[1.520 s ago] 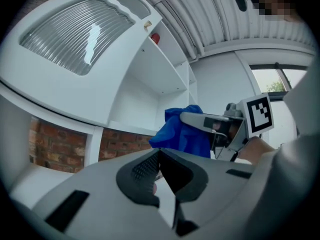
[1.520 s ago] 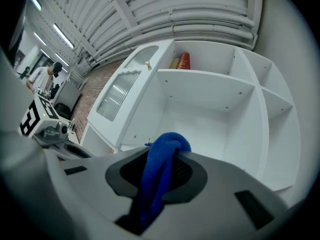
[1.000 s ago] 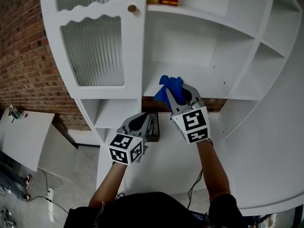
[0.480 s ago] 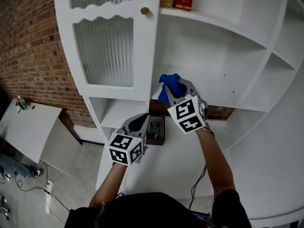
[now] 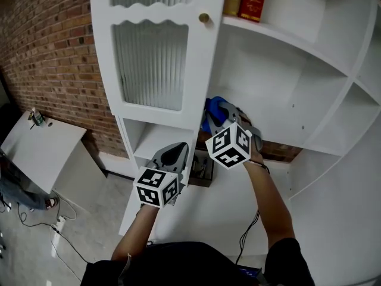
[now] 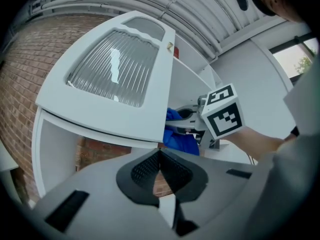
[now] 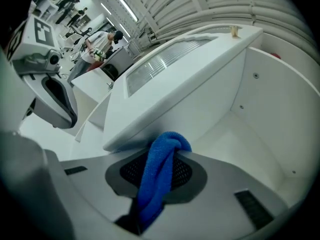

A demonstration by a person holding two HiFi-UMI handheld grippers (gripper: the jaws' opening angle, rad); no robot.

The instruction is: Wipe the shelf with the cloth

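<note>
Cloth [image 5: 212, 107] clamped in right claw [image 5: 220, 111], at end of shelf [image 5: 286, 124] just beside door [image 5: 152, 64]; left claw [image 5: 172, 155] pressed together, empty, below door.

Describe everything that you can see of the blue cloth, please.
The blue cloth looks like soft, looped terry fabric, bright blue. It is bunched into a thick twisted roll, clamped between the jaws of the right gripper, its folded end sticking out past them. It is at the left end of the white shelf, beside the cabinet door. Whether it touches the shelf board cannot be told.
</note>
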